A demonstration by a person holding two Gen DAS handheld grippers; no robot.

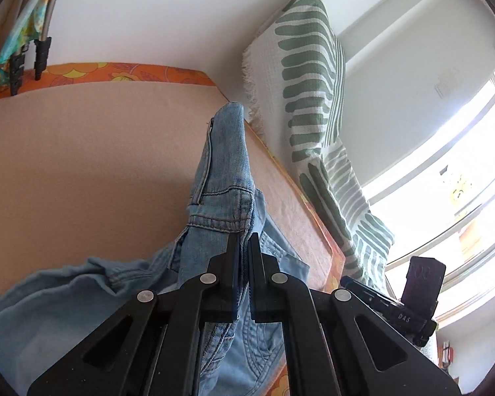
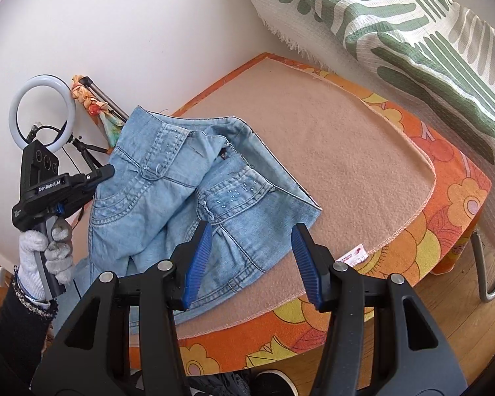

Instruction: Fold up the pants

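Light blue denim pants [image 2: 168, 184] lie bunched on a tan mat [image 2: 340, 151], waistband and pockets up, one part hanging off the near left edge. My left gripper [image 1: 244, 241] is shut on a fold of the pants [image 1: 221, 165] and holds it raised above the mat [image 1: 82, 165]. In the right wrist view the left gripper [image 2: 107, 171] is at the pants' left side, held by a gloved hand. My right gripper [image 2: 250, 231] is open and empty, hovering over the pants' near right corner; its blue pads [image 2: 198, 257] are well apart.
The mat covers an orange floral table [image 2: 445, 204] with metal legs on a wood floor. A green-and-white striped cloth [image 2: 412, 49] hangs along the far right side. A ring light [image 2: 43, 112] on a tripod stands by the white wall at left. A window [image 1: 445, 181] is at right.
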